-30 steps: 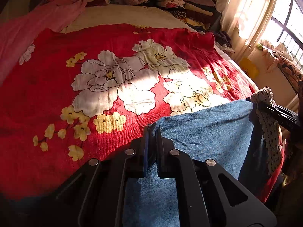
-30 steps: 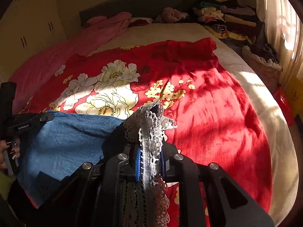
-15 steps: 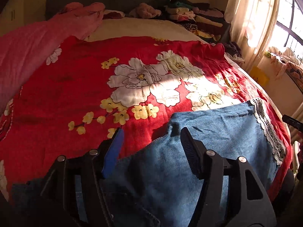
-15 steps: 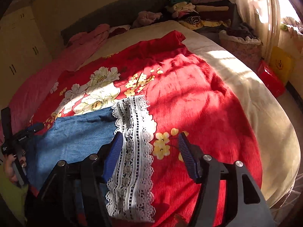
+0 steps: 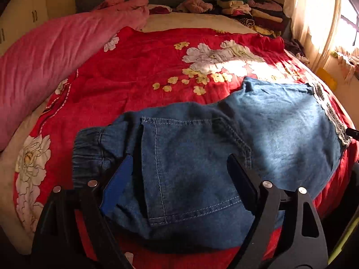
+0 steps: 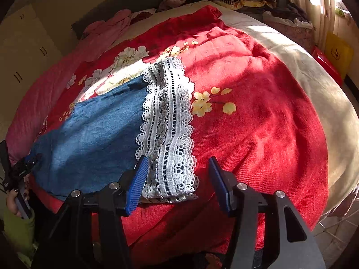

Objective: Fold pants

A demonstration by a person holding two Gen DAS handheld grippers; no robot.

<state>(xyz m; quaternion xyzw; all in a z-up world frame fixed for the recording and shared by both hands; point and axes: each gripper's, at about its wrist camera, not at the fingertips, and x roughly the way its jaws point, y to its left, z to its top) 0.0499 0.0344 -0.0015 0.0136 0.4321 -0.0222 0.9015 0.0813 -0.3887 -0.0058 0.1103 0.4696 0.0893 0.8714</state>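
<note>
Blue denim pants [image 5: 280, 123] lie flat across the red floral bedspread [image 5: 134, 67], folded lengthwise. Their back pocket [image 5: 190, 161] and elastic waistband [image 5: 89, 148] are nearest in the left wrist view. My left gripper [image 5: 179, 159] hovers over the pocket, its jaws opening, not gripping the cloth. The white lace hem [image 6: 170, 123] ends the pants [image 6: 94, 134] in the right wrist view. My right gripper [image 6: 178, 160] is at the hem's near edge, jaws closing, with lace between them and its pads [image 6: 136, 183] not pressing on it.
A pink blanket [image 5: 44, 56] lies along the bed's left side. Stacked folded clothes [image 5: 246, 11] sit at the headboard's right. A curtained window [image 5: 314, 22] is on the right, and yellow and red items [image 6: 338, 53] stand on the floor. A hand [image 6: 13, 201] holds the left gripper.
Both grippers were shut on the pants, left on denim and right on the lace hem; both let go and opened. The pants now lie flat. The left gripper moved toward the waist end.
</note>
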